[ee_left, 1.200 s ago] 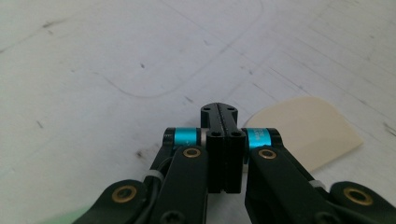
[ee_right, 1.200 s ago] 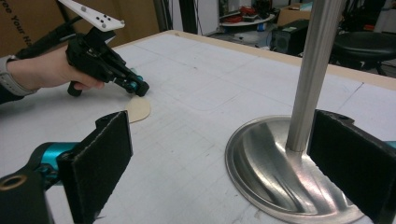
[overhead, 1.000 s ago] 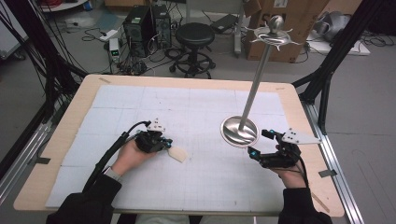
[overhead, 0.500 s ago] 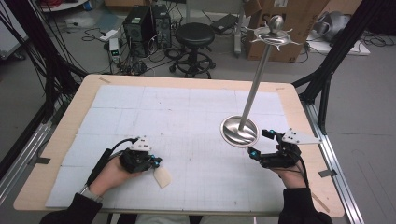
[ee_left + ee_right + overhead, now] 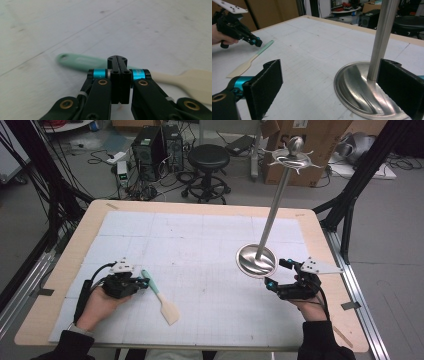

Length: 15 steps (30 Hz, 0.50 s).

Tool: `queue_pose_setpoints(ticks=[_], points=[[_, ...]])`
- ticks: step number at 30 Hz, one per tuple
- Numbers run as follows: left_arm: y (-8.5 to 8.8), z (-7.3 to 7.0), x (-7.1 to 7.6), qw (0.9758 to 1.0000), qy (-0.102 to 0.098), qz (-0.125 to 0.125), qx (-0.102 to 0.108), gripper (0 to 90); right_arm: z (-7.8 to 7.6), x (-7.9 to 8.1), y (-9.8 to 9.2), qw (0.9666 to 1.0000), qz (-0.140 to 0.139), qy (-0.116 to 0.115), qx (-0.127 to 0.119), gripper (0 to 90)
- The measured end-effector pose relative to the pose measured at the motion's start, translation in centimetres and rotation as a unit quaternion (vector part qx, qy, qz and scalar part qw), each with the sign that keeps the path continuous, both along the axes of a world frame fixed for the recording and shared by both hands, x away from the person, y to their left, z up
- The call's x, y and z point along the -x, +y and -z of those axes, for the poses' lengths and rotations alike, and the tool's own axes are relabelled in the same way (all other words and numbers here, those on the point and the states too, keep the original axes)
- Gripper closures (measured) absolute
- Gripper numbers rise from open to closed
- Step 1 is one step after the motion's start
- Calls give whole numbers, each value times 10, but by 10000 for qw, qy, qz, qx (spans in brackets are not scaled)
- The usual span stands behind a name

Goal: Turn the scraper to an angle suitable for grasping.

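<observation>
On the white mat (image 5: 200,245), near the front left part of the table (image 5: 320,227), lies a spatula (image 5: 160,295). It lies flat, and its green handle points away from the person while its cream blade points back toward the person. The left gripper (image 5: 145,282) sits just beside the green handle, close to its far end. Its jaws are pressed tight together with nothing between them, and in the left gripper view the spatula (image 5: 140,72) lies on the mat behind the closed tips (image 5: 119,61). A hand (image 5: 97,302) in a dark sleeve holds this gripper, and a black cable loops off its back. Far over on the right side stands a shiny metal stand (image 5: 265,240) with a round dish base and a tall thin pole. The right gripper (image 5: 272,277) rests right next to that base. Its jaws are spread wide apart and hold nothing, and in the right gripper view the pole (image 5: 382,40) rises between the two black pads (image 5: 265,86). Past the table are a black stool (image 5: 209,157), computer boxes and cardboard boxes on the floor.
</observation>
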State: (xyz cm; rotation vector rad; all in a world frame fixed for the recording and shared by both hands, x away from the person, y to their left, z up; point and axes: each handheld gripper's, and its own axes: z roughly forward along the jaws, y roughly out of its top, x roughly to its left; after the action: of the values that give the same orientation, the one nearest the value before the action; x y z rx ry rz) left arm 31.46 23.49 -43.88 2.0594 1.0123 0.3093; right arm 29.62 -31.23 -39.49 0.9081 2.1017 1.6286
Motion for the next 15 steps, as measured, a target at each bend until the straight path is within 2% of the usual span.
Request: queue_pose_setpoints(ticks=[2, 4, 6, 9, 12, 15], points=[[7, 4, -3, 9999, 92, -123, -47, 900, 0, 0, 1, 10000, 2, -11, 14, 56], [11, 6, -5, 9997, 183, -118, 102, 899, 0, 0, 1, 10000, 0, 14, 21, 56], [8, 7, -5, 9999, 105, -106, 65, 900, 1, -1, 3, 10000, -8, 10, 35, 56], [-1, 7, -8, 9999, 46, -99, 51, 900, 2, -2, 6, 9999, -49, 22, 94, 56], [-14, 4, -14, 9999, 121, -78, -81, 900, 1, -2, 8, 9998, -49, 14, 179, 56], [-30, 4, -18, 9998, 133, 13, -120, 900, -1, -3, 9, 9999, -62, 6, 161, 56]])
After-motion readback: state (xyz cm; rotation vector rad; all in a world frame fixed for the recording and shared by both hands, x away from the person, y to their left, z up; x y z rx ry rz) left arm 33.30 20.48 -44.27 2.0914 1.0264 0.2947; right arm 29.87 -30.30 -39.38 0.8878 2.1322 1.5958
